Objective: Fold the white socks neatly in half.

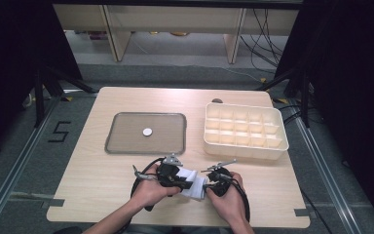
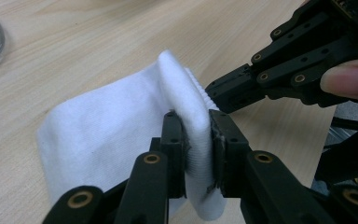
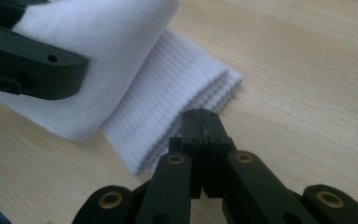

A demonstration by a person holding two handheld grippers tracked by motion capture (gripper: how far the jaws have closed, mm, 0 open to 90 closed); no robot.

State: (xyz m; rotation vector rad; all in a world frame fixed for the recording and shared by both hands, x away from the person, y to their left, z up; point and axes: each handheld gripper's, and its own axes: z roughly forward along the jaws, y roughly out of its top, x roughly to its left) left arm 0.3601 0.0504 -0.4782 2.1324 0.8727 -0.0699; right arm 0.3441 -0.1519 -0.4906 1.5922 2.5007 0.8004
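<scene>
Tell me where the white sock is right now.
The white sock lies at the near edge of the table, between the left gripper, which pinches a fold of it, and the shut right gripper beside its ribbed cuff.

We see a soft white knit sock [image 2: 121, 126] with a ribbed cuff, matt black plastic jaws, and a smooth pale wood-grain table [image 1: 102, 170].

High view: overhead from person's side, facing forward and down across table [image 1: 102, 190]. Both gripper views: low, very near tabletop, looking along own jaws. All three share the white sock [image 1: 192, 184].
</scene>
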